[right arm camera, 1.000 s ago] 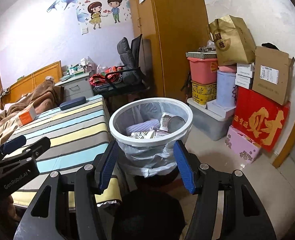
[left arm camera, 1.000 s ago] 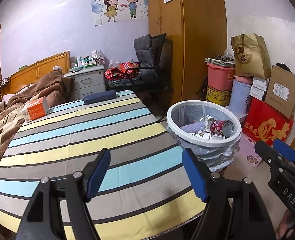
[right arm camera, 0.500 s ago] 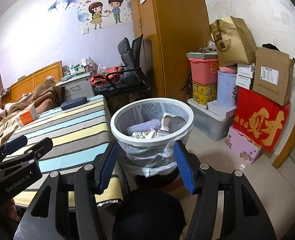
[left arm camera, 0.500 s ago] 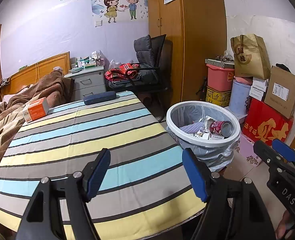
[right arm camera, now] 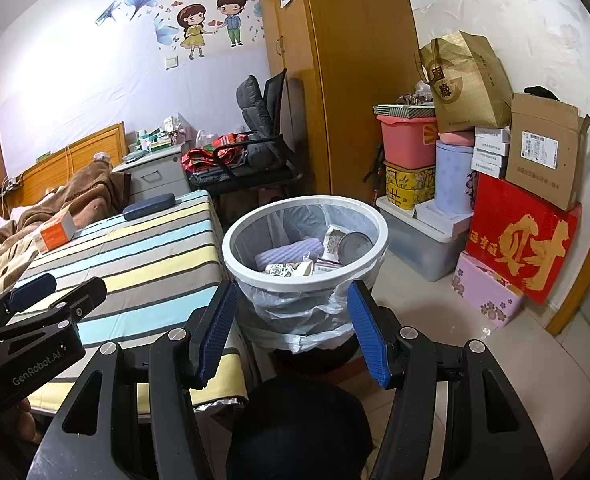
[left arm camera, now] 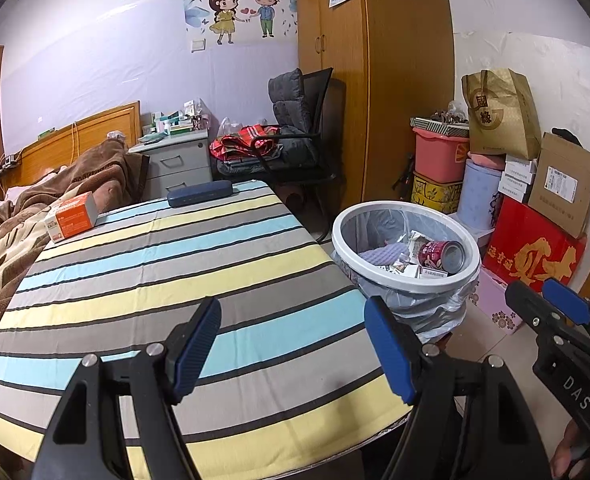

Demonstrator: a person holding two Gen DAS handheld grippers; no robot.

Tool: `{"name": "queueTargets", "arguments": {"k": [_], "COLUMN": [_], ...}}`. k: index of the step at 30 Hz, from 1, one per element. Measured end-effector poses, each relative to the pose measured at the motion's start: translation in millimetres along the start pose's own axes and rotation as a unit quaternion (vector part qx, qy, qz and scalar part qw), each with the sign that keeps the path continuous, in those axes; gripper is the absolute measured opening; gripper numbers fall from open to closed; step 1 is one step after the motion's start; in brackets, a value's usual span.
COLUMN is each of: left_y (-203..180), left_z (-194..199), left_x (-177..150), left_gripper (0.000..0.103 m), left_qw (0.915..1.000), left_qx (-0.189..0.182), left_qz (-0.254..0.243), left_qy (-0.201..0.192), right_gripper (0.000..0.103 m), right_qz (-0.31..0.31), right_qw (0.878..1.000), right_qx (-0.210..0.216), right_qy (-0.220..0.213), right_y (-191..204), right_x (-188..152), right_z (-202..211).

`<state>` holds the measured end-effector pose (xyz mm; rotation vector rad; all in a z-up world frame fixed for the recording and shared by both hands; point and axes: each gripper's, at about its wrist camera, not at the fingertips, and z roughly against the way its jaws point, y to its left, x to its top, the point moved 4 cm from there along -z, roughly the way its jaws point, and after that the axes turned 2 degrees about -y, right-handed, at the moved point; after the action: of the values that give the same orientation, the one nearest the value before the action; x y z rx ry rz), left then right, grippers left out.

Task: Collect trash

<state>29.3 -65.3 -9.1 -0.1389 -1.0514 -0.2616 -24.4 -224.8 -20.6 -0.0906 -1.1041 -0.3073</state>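
A white-rimmed trash bin (left arm camera: 405, 285) (right arm camera: 305, 280) with a clear liner stands on the floor beside the striped table (left arm camera: 155, 280). Inside it lie a red can (left arm camera: 443, 255), a purple foam piece (right arm camera: 291, 255) and paper scraps. My left gripper (left arm camera: 291, 346) hovers open over the table's near edge, nothing between its blue pads. Just in front of the bin my right gripper (right arm camera: 291, 330) is open and empty too. An orange box (left arm camera: 71, 217) and a dark blue case (left arm camera: 199, 193) rest at the table's far end.
A bed with a brown blanket (left arm camera: 35, 200) borders the table on the left. Beyond stand a grey drawer unit (left arm camera: 179, 162), a black chair (left arm camera: 295, 140) and a wooden wardrobe (left arm camera: 375, 80). Boxes, tubs and a gold bag (left arm camera: 499, 116) crowd the right wall.
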Motion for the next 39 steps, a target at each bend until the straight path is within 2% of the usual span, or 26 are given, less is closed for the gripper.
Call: {"name": "queueTargets", "arguments": {"k": [39], "left_y": [0.8], "left_z": [0.2], "left_x": [-0.2], "left_gripper": [0.076], "left_qw": [1.0000], "left_qx": [0.001], "left_qz": [0.004], "left_qy": [0.003], "right_gripper": [0.059], "right_qz": [0.000], "right_qw": [1.000], "right_qx": [0.002], "right_qy": [0.002], "right_y": [4.4], "right_x": [1.4], "right_z": [0.0]}}
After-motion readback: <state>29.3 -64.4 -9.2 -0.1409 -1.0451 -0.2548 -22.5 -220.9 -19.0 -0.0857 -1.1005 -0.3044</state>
